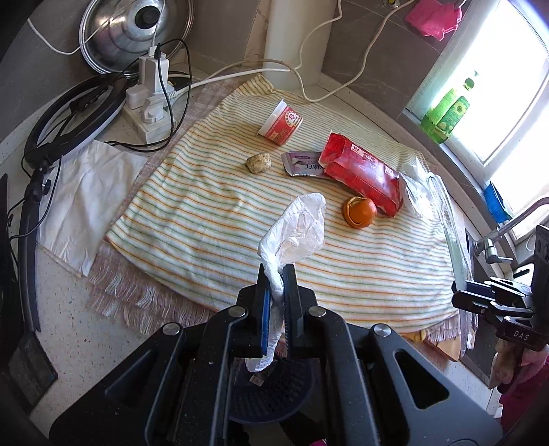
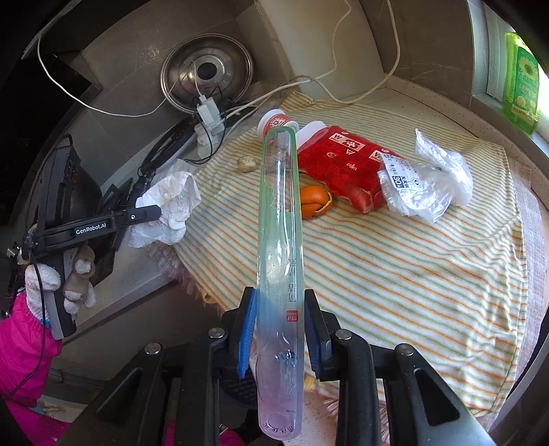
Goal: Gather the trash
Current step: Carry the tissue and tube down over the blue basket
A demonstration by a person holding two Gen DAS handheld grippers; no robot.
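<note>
My left gripper (image 1: 277, 288) is shut on a crumpled white tissue (image 1: 298, 226) that sticks up above the striped towel (image 1: 206, 223). In the right wrist view the same gripper (image 2: 147, 212) holds the tissue (image 2: 168, 206) at the left. My right gripper (image 2: 280, 308) is shut on a long clear plastic sleeve (image 2: 279, 223). On the towel lie a yogurt cup (image 1: 281, 123), a red packet (image 1: 360, 171), a silver sachet (image 1: 302, 164), an orange peel (image 1: 358, 212), a brownish lump (image 1: 258, 162) and a crumpled clear bag (image 2: 429, 178).
A power strip (image 1: 151, 103) with cables, a pot lid (image 1: 137, 31) and a ring light (image 1: 68, 113) crowd the back left. A white napkin (image 1: 85, 199) lies left of the towel. A green bottle (image 1: 446, 113) and a faucet (image 1: 497, 240) are at the right. A dark mesh basket (image 1: 274, 387) sits below.
</note>
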